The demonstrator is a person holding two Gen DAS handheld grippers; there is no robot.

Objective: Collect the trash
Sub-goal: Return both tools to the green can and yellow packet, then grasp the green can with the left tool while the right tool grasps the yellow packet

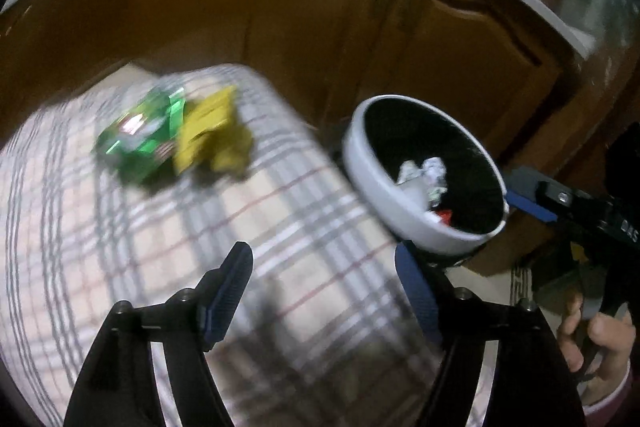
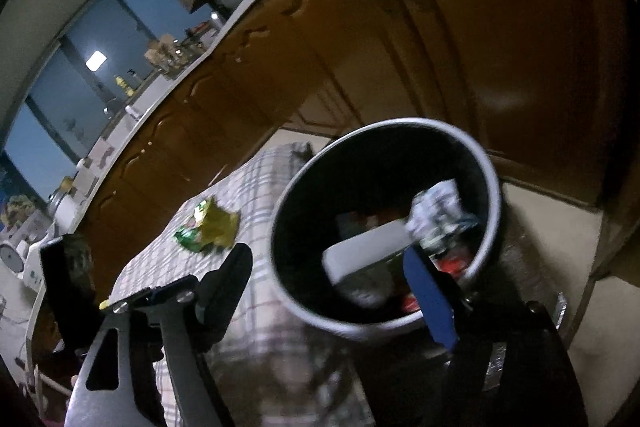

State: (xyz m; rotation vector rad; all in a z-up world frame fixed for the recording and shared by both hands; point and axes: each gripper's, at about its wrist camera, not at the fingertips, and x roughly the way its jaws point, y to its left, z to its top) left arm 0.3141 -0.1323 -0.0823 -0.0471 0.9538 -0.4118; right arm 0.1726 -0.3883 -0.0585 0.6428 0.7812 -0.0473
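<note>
Plaid tablecloth [image 1: 120, 267] w/ green & yellow wrappers [image 1: 172, 139] well beyond left claw [image 1: 324, 291], jaws apart, empty.

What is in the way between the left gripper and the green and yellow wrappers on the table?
Nothing visible. The left gripper is open and empty, and only bare checked tablecloth lies between it and the green wrapper and yellow wrapper. The bin stands off to the side.

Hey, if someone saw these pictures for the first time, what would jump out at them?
Probably the crumpled green and yellow wrappers, bright against the checked tablecloth. Next, the round white bin with a black inside at the cloth's right edge, holding crumpled trash. In front, the left gripper stands open and empty.
</note>
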